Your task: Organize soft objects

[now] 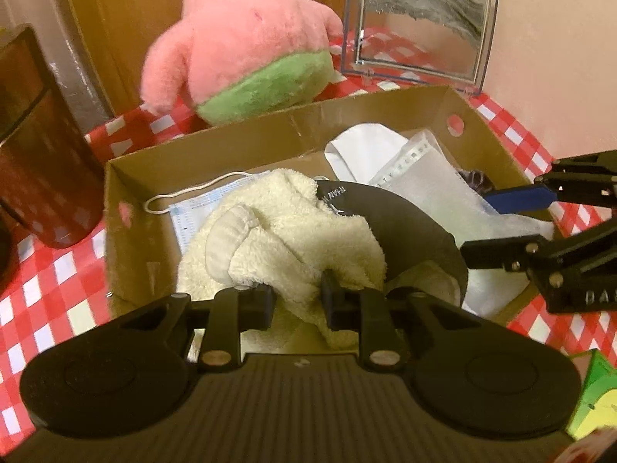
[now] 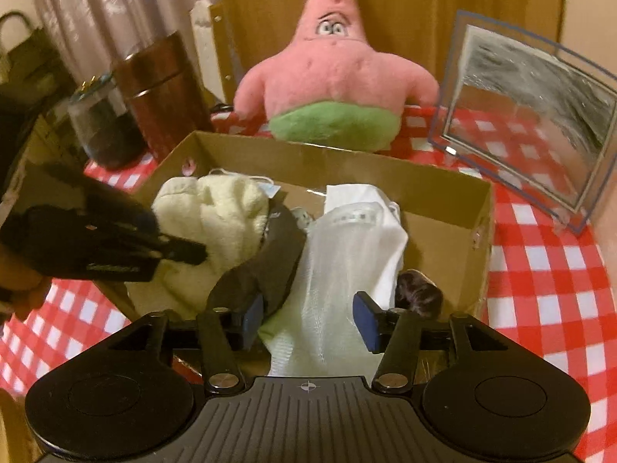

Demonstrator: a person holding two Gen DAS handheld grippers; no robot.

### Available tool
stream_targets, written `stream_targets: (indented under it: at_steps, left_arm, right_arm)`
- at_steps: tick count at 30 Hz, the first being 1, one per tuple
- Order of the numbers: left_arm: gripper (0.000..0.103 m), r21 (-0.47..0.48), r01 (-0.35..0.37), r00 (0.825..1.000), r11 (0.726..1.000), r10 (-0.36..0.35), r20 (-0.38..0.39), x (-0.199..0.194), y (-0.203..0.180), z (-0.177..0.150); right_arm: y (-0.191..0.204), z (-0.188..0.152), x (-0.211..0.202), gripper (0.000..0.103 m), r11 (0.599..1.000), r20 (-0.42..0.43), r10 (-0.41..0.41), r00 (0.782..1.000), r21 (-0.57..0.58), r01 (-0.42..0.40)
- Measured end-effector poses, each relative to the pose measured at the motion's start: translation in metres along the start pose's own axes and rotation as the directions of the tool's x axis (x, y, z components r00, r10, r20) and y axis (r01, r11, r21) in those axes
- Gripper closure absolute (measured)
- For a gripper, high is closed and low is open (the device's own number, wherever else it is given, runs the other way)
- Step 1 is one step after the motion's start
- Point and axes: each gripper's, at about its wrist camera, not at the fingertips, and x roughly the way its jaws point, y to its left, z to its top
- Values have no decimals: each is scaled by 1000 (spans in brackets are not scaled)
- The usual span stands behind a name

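Note:
A cardboard box (image 1: 216,142) (image 2: 443,193) on the checkered table holds soft things: a cream fluffy towel (image 1: 277,231) (image 2: 216,216), a dark cloth (image 1: 401,223) (image 2: 270,254), a white mesh cloth (image 1: 432,177) (image 2: 347,247), a blue face mask (image 1: 193,212) and a dark scrunchie (image 2: 420,293). My left gripper (image 1: 299,301) is shut on the cream towel over the box; it also shows in the right wrist view (image 2: 181,250). My right gripper (image 2: 308,324) is open over the mesh cloth, and shows in the left wrist view (image 1: 486,223).
A pink and green star plush (image 1: 246,58) (image 2: 339,77) stands behind the box. A clear picture frame (image 1: 420,27) (image 2: 528,115) stands at the back right. A brown canister (image 1: 34,146) (image 2: 162,92) and a dark jar (image 2: 104,127) stand at the left. A green object (image 1: 594,397) lies near right.

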Motion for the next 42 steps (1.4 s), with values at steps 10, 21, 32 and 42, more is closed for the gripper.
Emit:
stream_targets:
  at_steps: [10, 21, 32, 42]
  left_arm:
    - [37, -52, -7, 997, 999, 11, 76, -50, 6, -10]
    - [13, -149, -82, 986, 985, 102, 134, -114, -3, -31]
    - [0, -205, -111, 971, 973, 150, 186, -185, -27, -60]
    - [0, -276, -142, 958, 951, 202, 203, -239, -64, -104]
  right_arm:
    - [-5, 0, -37, 31, 999, 39, -31, 999, 29, 30]
    - [13, -9, -88, 28, 997, 25, -44, 999, 71, 42]
    - [41, -31, -154, 27, 995, 39, -67, 997, 75, 64]
    - [68, -60, -214, 27, 996, 91, -67, 994, 61, 61]
